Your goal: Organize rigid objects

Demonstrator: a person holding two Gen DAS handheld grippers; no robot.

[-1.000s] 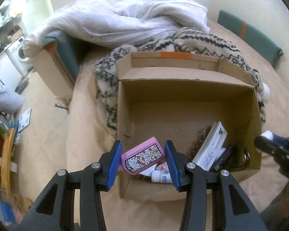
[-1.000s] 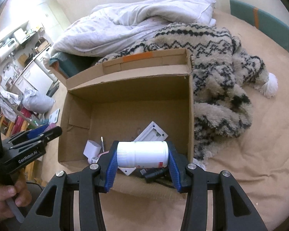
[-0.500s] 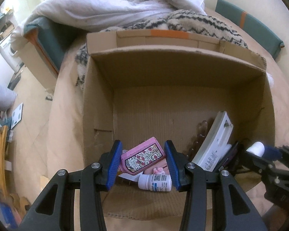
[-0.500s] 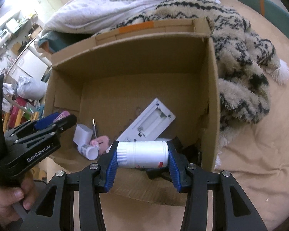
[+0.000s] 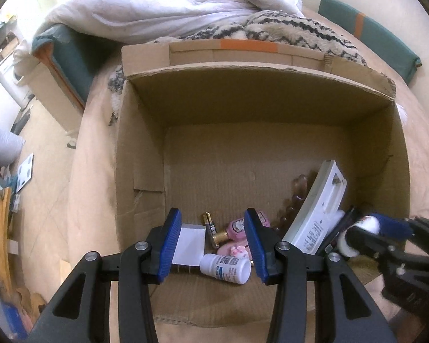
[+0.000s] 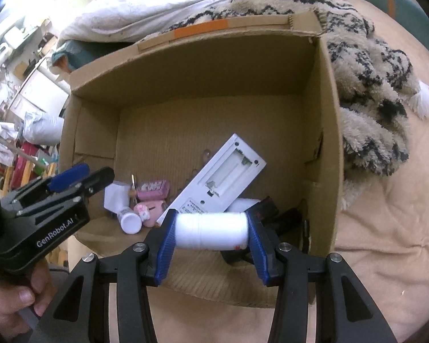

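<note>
Left tongs stand spread and empty over the near left part of the box; nothing lies between the blue pads. Right tongs pinch a white bottle crosswise, one pad on each end, just above the near wall, right of centre. Judged step: dropping items into the box, the left side's share delivered, the right side's load not yet released. Next move, by judgement: carry the bottle forward past the near wall, lower it toward a free patch of floor, then part the pads; the near right corner is crowded with dark items, so a spot further in seems safer. The bottle is a plain white cylinder, ribbed cap toward the left, a trace of red print at the lower right; smooth and round, it will likely roll once let go. Contents on the floor: pink case, small labelled bottle, white card, battery, and a white remote lying back-up, battery bay uncovered.
</note>
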